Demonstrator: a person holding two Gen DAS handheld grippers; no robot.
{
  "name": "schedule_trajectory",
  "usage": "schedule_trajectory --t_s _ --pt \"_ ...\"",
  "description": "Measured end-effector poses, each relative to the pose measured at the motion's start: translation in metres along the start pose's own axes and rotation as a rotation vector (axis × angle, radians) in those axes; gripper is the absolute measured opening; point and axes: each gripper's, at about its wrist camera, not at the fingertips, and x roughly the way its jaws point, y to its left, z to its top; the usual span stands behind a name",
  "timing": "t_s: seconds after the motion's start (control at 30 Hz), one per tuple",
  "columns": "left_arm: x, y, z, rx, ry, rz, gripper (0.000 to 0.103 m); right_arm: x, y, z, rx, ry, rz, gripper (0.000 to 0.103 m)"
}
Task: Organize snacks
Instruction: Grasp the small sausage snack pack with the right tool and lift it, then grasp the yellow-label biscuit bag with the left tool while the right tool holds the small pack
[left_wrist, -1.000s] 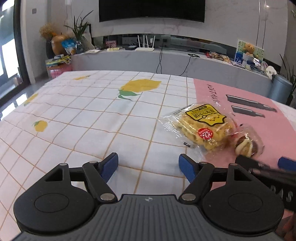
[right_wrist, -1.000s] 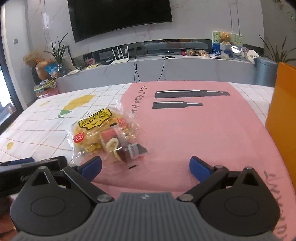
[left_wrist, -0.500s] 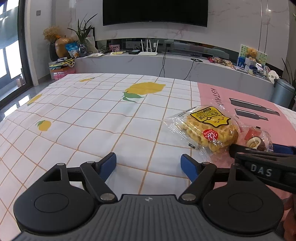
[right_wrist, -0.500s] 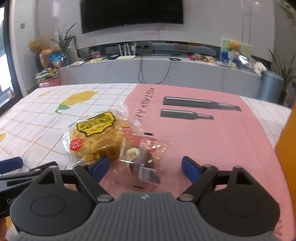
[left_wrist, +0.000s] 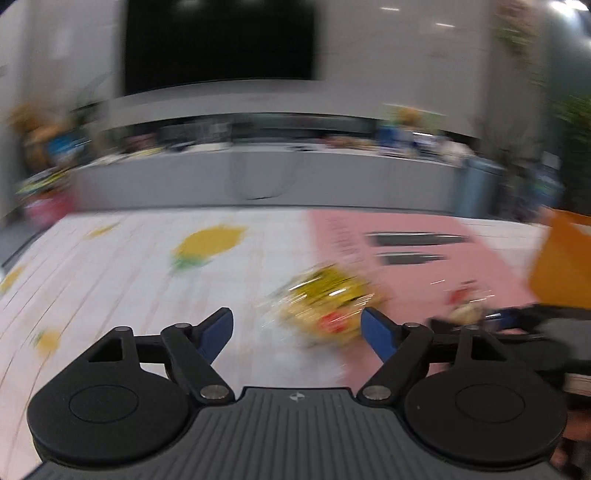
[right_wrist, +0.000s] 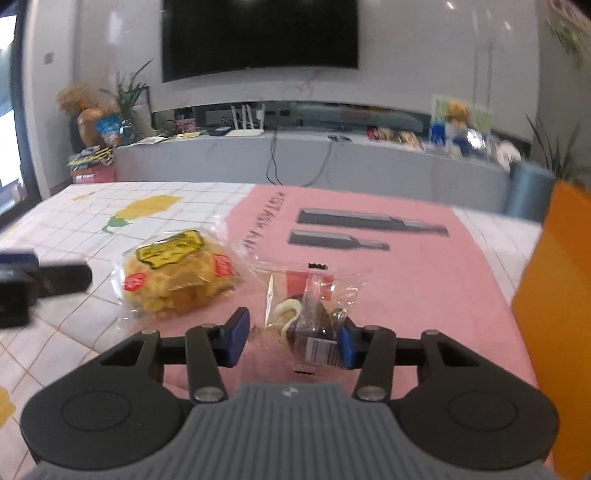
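A yellow waffle snack bag (right_wrist: 177, 275) lies on the table at the edge of the pink mat (right_wrist: 424, 277). A small clear-wrapped chocolate pastry (right_wrist: 310, 314) lies right of it. My right gripper (right_wrist: 291, 334) has its jaws partly closed around the pastry, with the right pad touching the wrapper. My left gripper (left_wrist: 297, 328) is open and empty, just short of the yellow bag (left_wrist: 325, 299); this view is blurred. The pastry (left_wrist: 465, 302) shows to its right.
An orange box (right_wrist: 554, 314) stands at the table's right edge and also shows in the left wrist view (left_wrist: 561, 258). The left gripper's finger (right_wrist: 44, 277) shows at far left of the right view. The white checked cloth (right_wrist: 66, 229) covers the left half.
My right gripper's jaws have narrowed around the pastry and moved closer to it. My left gripper has swung right, and the yellow bag now sits between its fingers' line.
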Motion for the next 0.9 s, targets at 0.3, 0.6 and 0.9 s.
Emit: schedule_trajectory --t_s 0.3,0.6,0.9 --pt "0.056 -0.021 0.031 0.317 0.066 -0.124 0.101 -0.005 -0.037 -0.006 0.207 -0.034 0.139 0.047" --pt "0.110 -0.015 0.025 0.291 0.216 -0.186 0.103 -0.003 -0.045 -0.006 0.256 -0.034 0.165 0.047" --pt "0.127 -0.023 0.021 0.257 0.199 -0.127 0.103 -0.001 -0.051 -0.008 0.288 -0.030 0.167 0.047"
